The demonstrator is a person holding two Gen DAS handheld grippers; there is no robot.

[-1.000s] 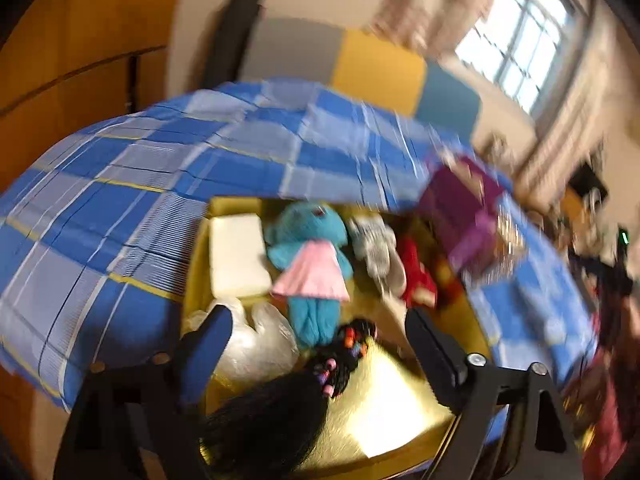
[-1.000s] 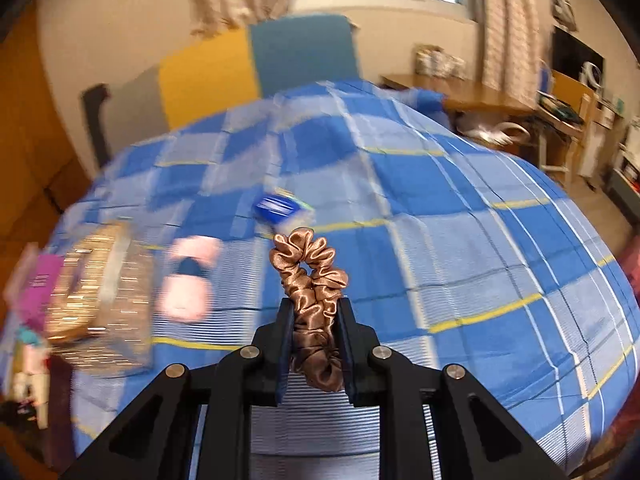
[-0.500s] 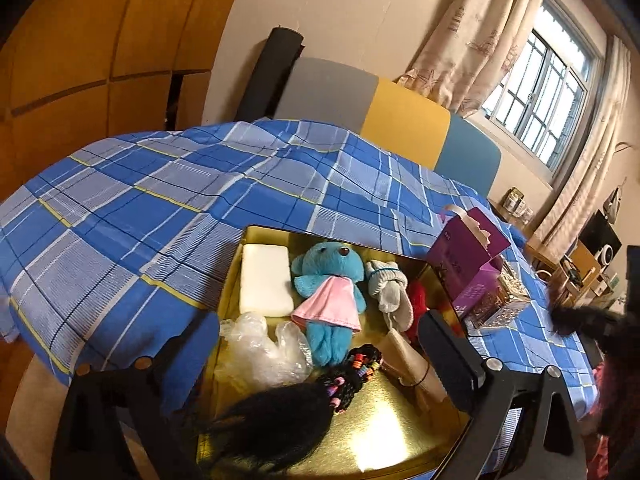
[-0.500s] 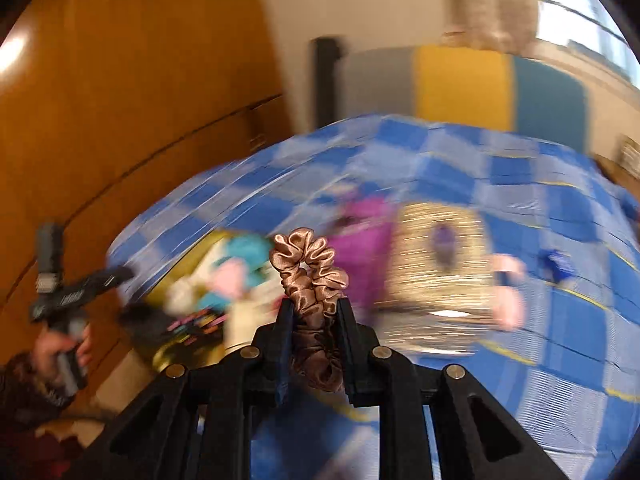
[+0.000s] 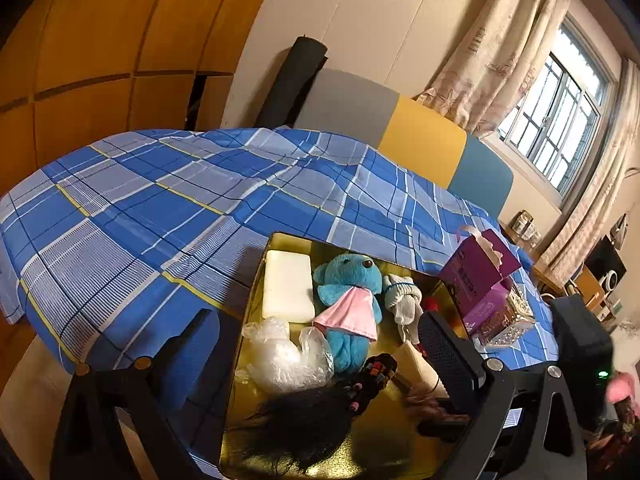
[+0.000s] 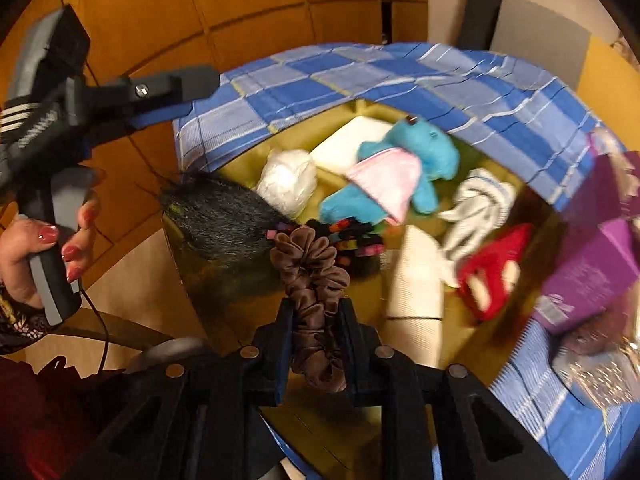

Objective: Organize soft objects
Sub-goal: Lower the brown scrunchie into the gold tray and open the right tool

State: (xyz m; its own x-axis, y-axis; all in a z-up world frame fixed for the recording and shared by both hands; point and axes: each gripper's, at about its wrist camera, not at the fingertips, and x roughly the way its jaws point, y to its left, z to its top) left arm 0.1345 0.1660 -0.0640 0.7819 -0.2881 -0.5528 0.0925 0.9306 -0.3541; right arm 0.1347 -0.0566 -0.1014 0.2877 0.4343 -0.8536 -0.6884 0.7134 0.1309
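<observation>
Left wrist view: left tool (image 5: 320,344) hangs wide open with nothing between its jaws, low over the near end of the gold tray (image 5: 288,240) on the bed (image 5: 160,200); tray holds a white foam block (image 5: 287,286), blue teddy (image 5: 348,304), plastic bag (image 5: 280,352), white sock (image 5: 402,296) and black hairpiece (image 5: 304,420). Purple box (image 5: 480,276) sits just beside the tray's right edge. Right wrist view: right tool (image 6: 316,312) is clamped on a brown scrunchie (image 6: 316,276), long axis running along the fingers, its free end poking forward over the tray's near bare patch, close to the hairpiece (image 6: 224,216) and its coloured beads. Red item (image 6: 492,272) and cream roll (image 6: 416,280) lie to the right. Bare gold lies directly below and ahead of the scrunchie, so the drop looks like a short way down; right hand is the nearer one. The left tool (image 6: 188,84) is off at the left, clear of that spot.
</observation>
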